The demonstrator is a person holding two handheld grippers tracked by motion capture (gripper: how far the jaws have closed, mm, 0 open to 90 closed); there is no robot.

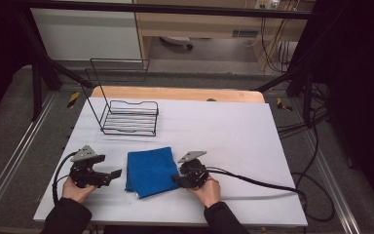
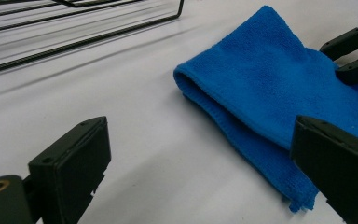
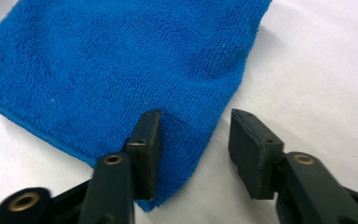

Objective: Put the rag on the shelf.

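A folded blue cloth (image 1: 151,170) lies flat on the white table top (image 1: 214,131), near the front edge, between my two grippers. My left gripper (image 1: 114,174) rests to the cloth's left with its jaws wide apart and nothing between them. In the left gripper view, the left gripper (image 2: 200,158) has the blue cloth (image 2: 270,79) just ahead of its right jaw. My right gripper (image 1: 176,179) is at the cloth's right front corner. In the right gripper view, the right gripper (image 3: 196,140) has one jaw over the blue cloth (image 3: 121,60) and the other on bare table, not pressing.
A black wire rack (image 1: 129,119) stands behind the cloth toward the back left, and its base shows at the top of the left gripper view (image 2: 74,28). The right gripper's cable (image 1: 263,183) trails right across the table. Bare white surface spreads to the right.
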